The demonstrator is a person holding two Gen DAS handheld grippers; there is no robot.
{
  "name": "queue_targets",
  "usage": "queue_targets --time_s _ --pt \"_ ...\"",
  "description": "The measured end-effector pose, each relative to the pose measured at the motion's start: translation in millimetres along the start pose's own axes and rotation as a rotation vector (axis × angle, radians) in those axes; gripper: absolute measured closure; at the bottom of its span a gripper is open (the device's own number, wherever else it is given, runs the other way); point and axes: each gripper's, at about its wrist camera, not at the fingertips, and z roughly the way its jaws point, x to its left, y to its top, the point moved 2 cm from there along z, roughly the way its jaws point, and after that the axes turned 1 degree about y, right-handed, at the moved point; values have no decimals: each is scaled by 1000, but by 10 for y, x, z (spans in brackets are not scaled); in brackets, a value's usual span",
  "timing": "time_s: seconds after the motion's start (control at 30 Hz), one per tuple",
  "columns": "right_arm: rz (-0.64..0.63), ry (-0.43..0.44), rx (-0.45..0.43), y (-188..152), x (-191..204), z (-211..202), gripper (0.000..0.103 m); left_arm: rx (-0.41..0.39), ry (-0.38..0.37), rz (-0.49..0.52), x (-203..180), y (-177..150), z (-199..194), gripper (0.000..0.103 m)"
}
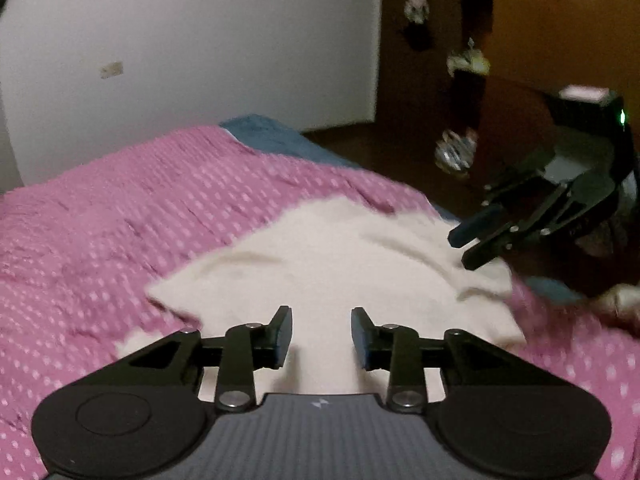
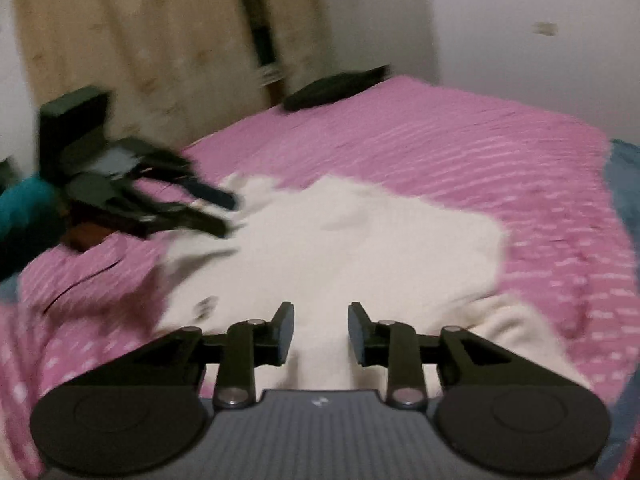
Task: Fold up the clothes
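Bedspread (image 2: 460,148) beyond the cream garment (image 2: 360,248) lies open.

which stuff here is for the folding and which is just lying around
For the job: cream garment, left gripper, right gripper, pink dotted bedspread as the surface.

Lying about: black item on the bed, blue blanket, shoe.

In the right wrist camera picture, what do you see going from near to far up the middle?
Right gripper → white garment → pink dotted bedspread → dark thing at the bed's far edge → wooden wardrobe.
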Motion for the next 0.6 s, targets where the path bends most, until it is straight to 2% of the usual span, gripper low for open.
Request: queue_targets --time_s 0.07,0.13,0.23,0.33,0.43,0.5,0.6 --pt "63 -40 -7 29 -192 11 73 -20 -12 -36 67 70 49 68" --pt "98 -77 9 8 -319 67 72 13 -2 -46 82 17 167 68" --pt "82 -136 99 -160 -360 282 73 115 37 -92 150 -267 455 67" --pt "68 -173 139 -295 -325 480 72 184 39 -180 216 -591 709 66" --pt "26 -213 141 -381 -275 605 72 157 63 -128 153 -764 850 66" --pt "-1 -233 116 -460 -236 631 73 144 57 -136 170 -790 864 66" --pt "-16 -248 62 -504 -170 527 73 136 9 -155 237 -688 755 65"
